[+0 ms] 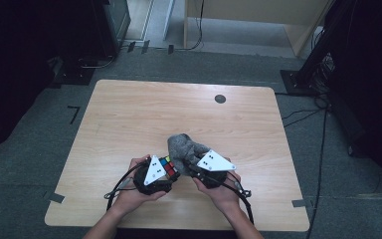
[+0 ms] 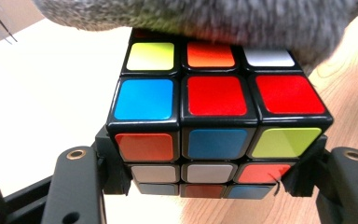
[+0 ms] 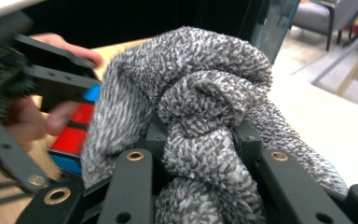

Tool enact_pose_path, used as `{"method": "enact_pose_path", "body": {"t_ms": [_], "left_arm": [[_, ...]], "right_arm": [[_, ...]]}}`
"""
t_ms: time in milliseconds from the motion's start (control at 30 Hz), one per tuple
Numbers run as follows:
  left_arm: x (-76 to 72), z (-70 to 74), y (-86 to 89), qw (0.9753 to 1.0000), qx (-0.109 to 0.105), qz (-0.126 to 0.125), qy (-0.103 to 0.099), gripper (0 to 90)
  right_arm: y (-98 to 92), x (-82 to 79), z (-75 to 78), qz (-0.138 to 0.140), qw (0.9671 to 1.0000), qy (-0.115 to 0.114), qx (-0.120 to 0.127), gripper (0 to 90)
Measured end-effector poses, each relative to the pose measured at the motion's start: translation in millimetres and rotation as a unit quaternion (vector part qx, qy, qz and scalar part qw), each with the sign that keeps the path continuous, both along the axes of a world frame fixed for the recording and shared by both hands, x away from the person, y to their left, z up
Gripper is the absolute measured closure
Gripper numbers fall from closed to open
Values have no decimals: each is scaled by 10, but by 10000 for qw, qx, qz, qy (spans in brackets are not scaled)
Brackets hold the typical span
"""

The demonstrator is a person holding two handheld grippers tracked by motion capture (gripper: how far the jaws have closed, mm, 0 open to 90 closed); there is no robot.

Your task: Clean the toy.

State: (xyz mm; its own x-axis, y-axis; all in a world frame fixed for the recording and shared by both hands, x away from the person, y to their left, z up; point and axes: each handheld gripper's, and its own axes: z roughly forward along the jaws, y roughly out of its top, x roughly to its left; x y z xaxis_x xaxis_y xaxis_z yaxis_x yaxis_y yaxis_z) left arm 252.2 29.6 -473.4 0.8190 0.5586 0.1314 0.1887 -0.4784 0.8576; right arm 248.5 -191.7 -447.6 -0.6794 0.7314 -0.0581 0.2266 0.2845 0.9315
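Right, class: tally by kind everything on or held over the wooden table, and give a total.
Multicoloured plastic puzzle cube: 1
Grey fluffy woven cloth: 1
Hand-held black grippers, left and right: 2
Total: 4

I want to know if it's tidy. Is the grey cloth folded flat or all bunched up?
Bunched up. The grey cloth is twisted into a lump between the right gripper jaws, draping against the cube.
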Motion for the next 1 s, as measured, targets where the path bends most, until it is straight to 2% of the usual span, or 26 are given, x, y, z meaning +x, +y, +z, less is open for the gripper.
{"method": "enact_pose_path", "body": {"t_ms": [133, 233, 333, 400, 500, 533, 567, 600, 633, 667, 767, 867, 967, 1000], "left_arm": [[-3, 59, 74, 9992, -388, -99, -74, 344], [-4, 68, 100, 9980, -579, -228, -53, 344], [-5, 47, 88, 9981, -539, -276, -68, 344], [7, 40, 98, 9978, -609, -275, -47, 344], [14, 60, 141, 9965, -773, -304, -96, 344], [17, 69, 159, 9958, -853, -327, -110, 344], [22, 81, 184, 9943, -1001, -345, -95, 344], [31, 93, 207, 9931, -1118, -335, -96, 344], [39, 101, 223, 9926, -1169, -296, -105, 344], [51, 101, 235, 9928, -1165, -262, -110, 344], [57, 67, 236, 9933, -1114, -287, -68, 344], [37, 46, 187, 9940, -1022, -396, -60, 344], [25, 57, 178, 9941, -994, -429, -55, 344], [28, 60, 188, 9937, -1031, -443, -26, 344]], "right_arm": [[-85, 75, -55, -38, 9994, 317, 137, 681], [-163, 94, -21, 66, 9962, 492, 717, 681], [-197, 58, 69, 436, 9881, 426, 1412, 681], [-179, 51, 78, 512, 9874, 476, 1417, 682], [-176, 100, -11, 509, 9864, 729, 1381, 688], [-182, 132, -57, 508, 9855, 902, 1342, 688], [-181, 155, -86, 497, 9859, 1012, 1238, 689], [-177, 175, -120, 418, 9879, 1083, 1026, 689], [-175, 181, -146, 317, 9900, 1078, 851, 689], [-179, 185, -157, 270, 9904, 1077, 823, 689], [-215, 156, -76, 311, 9888, 876, 1170, 688], [-209, 82, 39, 649, 9831, 601, 1603, 687], [-164, 70, 17, 723, 9837, 608, 1530, 689], [-171, 85, -6, 724, 9823, 708, 1578, 690]]}}
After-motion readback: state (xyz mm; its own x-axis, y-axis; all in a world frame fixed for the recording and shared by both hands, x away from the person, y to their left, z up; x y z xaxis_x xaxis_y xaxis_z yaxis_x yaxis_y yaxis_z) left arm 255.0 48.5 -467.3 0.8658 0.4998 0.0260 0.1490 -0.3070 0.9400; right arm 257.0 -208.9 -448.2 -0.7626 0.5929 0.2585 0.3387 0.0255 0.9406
